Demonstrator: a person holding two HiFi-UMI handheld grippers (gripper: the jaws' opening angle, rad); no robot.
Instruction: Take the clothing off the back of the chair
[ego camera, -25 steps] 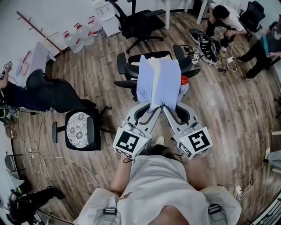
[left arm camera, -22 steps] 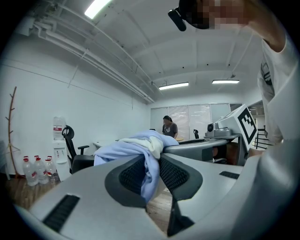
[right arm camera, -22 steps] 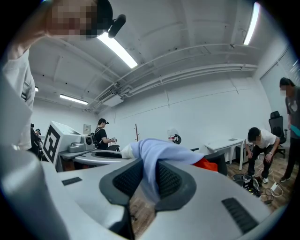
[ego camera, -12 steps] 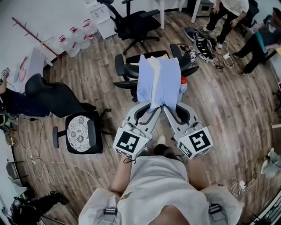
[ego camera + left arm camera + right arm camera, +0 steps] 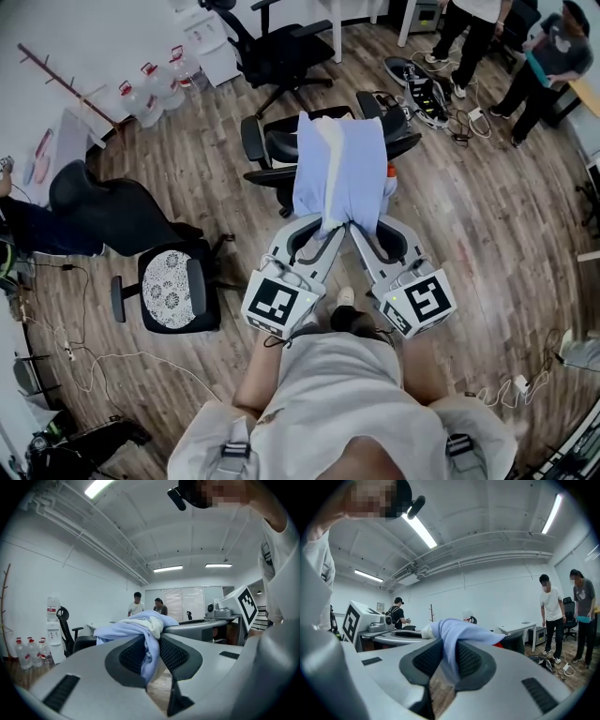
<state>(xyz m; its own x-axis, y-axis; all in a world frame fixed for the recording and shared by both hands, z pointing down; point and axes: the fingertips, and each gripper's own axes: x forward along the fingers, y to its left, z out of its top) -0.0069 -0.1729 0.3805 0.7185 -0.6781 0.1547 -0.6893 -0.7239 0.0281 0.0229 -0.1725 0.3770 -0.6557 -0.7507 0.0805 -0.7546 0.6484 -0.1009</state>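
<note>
The left gripper [image 5: 323, 234] and the right gripper [image 5: 362, 232] are each clamping the near edge of the light-blue clothing [image 5: 339, 169]. The clothing is hanging over the black chair [image 5: 267, 150], apparently resting on its back

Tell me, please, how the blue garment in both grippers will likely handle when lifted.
Probably floppy: the blue garment bunches and hangs limp where the left gripper and right gripper pinch it. Likely light, being thin; its draped end may snag on the chair.
</note>
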